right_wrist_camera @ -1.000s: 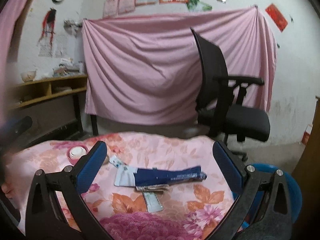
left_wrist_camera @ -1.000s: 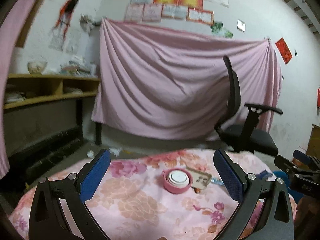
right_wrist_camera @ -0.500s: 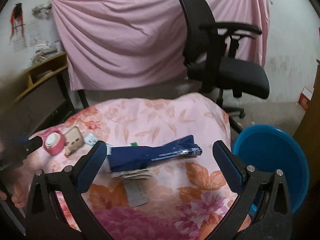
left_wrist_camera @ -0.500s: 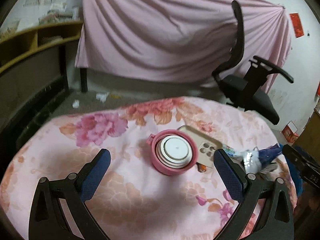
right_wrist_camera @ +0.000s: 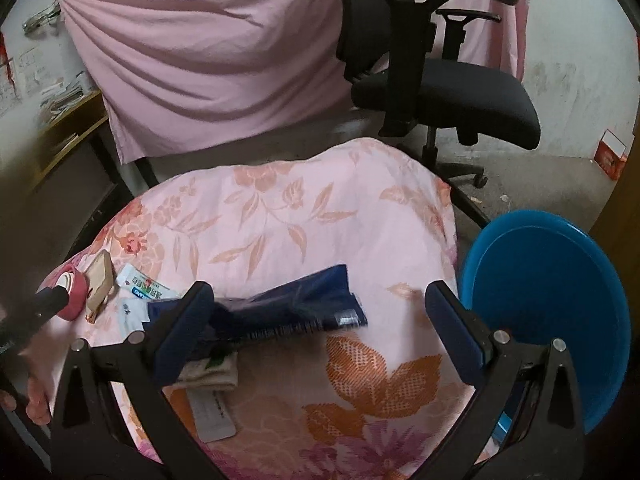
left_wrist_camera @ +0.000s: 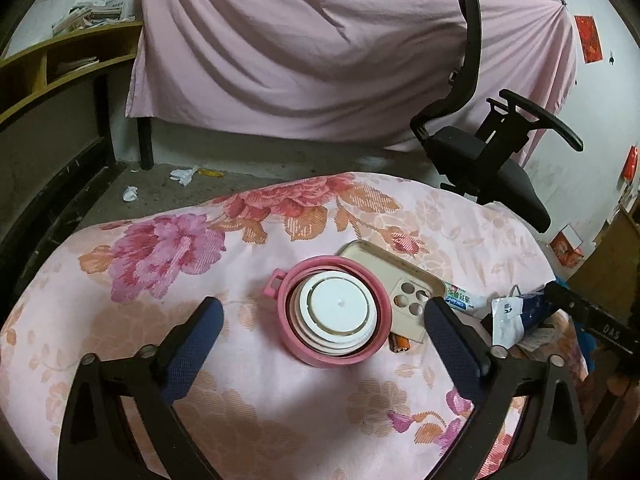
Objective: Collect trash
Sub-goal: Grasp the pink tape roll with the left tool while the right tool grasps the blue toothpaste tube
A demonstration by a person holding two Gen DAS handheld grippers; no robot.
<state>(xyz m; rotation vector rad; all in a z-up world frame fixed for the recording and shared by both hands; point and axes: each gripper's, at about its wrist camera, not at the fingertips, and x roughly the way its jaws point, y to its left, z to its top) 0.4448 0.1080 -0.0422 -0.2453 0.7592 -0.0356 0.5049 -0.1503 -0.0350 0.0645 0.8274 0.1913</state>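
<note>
A dark blue wrapper lies on the floral table cloth, with white packets and a small green-and-white sachet beside it. My right gripper is open just above the blue wrapper, its left finger at the wrapper's left end. A blue bin stands off the table's right edge. My left gripper is open above a pink collapsed cup with a white lid. The sachet, a battery and the wrapper pile lie to its right.
A beige phone case lies under the pink cup's right side. A black office chair stands behind the table. A pink sheet hangs at the back. Wooden shelves are at the left. Paper scraps lie on the floor.
Both grippers have tilted down and moved closer to the table. The left now hovers over the pink cup, the right over the blue wrapper, and the blue bin has come into view.
</note>
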